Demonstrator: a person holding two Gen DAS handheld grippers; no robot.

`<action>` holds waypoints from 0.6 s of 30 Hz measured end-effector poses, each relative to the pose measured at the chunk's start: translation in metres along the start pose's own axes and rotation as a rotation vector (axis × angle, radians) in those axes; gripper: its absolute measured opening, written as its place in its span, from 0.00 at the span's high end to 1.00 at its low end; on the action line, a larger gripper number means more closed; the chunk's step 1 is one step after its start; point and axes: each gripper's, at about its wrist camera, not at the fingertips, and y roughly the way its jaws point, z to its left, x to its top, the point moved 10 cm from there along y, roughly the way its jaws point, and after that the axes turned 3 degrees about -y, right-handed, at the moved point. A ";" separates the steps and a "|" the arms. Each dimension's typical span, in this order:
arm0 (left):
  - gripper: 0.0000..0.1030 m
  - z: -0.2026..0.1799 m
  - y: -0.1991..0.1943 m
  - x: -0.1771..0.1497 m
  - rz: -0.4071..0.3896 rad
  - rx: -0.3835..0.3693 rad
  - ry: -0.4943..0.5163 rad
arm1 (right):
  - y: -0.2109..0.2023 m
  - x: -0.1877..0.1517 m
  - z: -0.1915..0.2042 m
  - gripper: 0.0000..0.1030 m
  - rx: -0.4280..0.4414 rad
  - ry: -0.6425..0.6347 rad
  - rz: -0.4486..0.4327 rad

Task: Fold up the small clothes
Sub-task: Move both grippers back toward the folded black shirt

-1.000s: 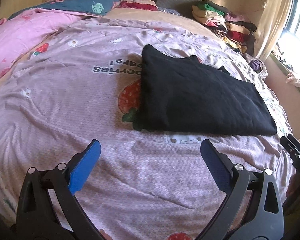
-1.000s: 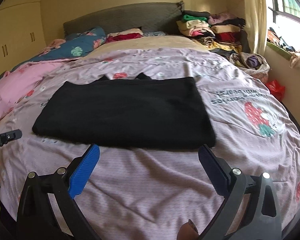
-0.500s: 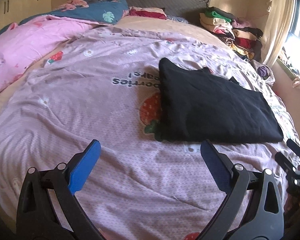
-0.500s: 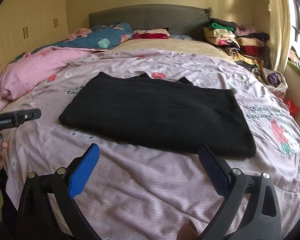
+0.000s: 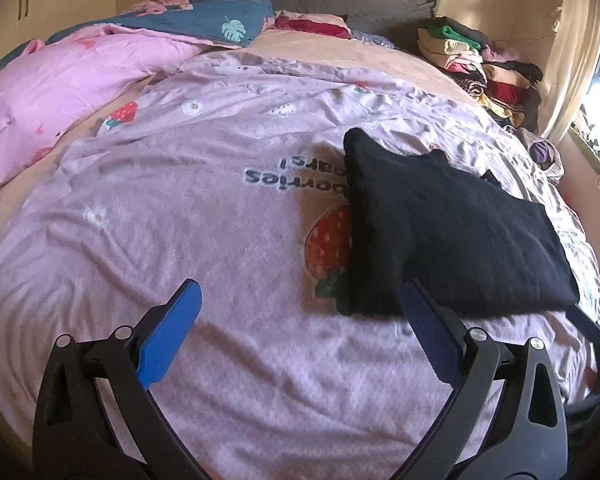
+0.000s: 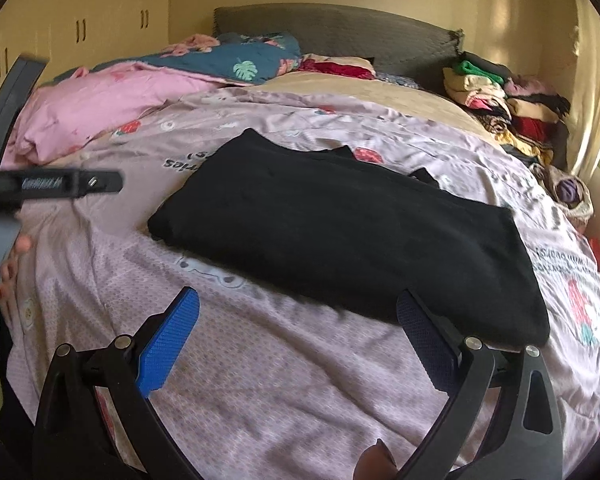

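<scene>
A black garment [image 5: 440, 228] lies folded into a flat rectangle on the lilac strawberry-print bedcover [image 5: 204, 208]. In the left wrist view it sits ahead and to the right, and my left gripper [image 5: 300, 300] hovers open over bare bedcover just short of its near left corner. In the right wrist view the same black garment [image 6: 348, 224] fills the middle, and my right gripper [image 6: 298, 308] is open above the cover, its right finger close to the garment's near edge. Neither gripper holds anything. The left gripper's black frame [image 6: 52, 184] shows at the left edge there.
A pink quilt [image 5: 60, 92] and blue leaf-print bedding [image 5: 220, 20] are bunched at the far left. A stack of folded clothes [image 5: 476, 64] stands at the far right by the headboard [image 6: 340, 28]. A curtain [image 5: 572, 52] hangs right. A person's fingers [image 6: 12, 264] rest at the bed's left edge.
Both views have swung left and drawn back slightly, so the black garment shifted right in each. The garment itself lies unmoved. Both grippers stayed open.
</scene>
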 end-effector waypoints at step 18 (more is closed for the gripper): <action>0.09 -0.029 0.064 0.054 0.028 0.051 0.117 | 0.050 0.018 0.046 0.04 -0.017 -0.198 0.043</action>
